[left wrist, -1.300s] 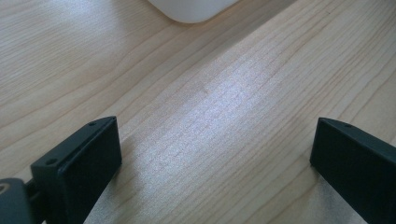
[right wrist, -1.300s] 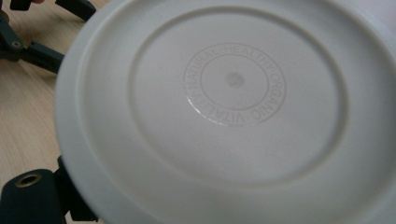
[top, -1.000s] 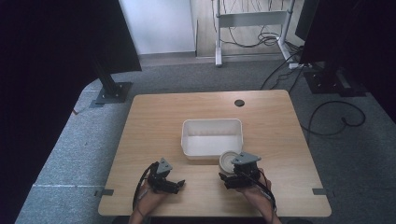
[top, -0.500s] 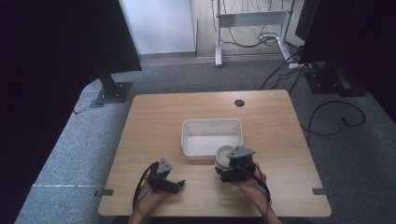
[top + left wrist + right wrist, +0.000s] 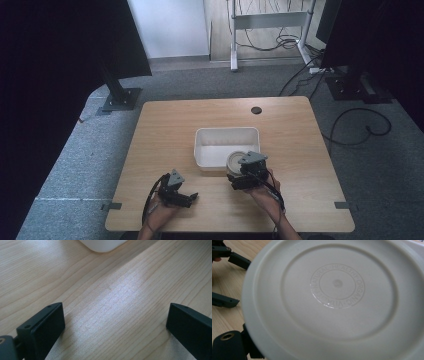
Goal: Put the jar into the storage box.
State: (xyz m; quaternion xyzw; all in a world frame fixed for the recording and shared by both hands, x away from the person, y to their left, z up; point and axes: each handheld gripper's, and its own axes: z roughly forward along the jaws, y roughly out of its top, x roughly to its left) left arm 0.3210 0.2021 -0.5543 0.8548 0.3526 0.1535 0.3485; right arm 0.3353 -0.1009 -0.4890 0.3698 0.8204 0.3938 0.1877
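1. The right gripper [image 5: 239,176] holds a round white lid [image 5: 235,161] at the near edge of the white tray [image 5: 226,134], mid-desk; its fingers clench the lid's rim.
2. In the right gripper view the lid [image 5: 337,302] carries an embossed ring of lettering.
3. The left gripper [image 5: 189,199] rests near the desk's [image 5: 170,125] near edge, fingers [image 5: 42,327] spread apart, empty.
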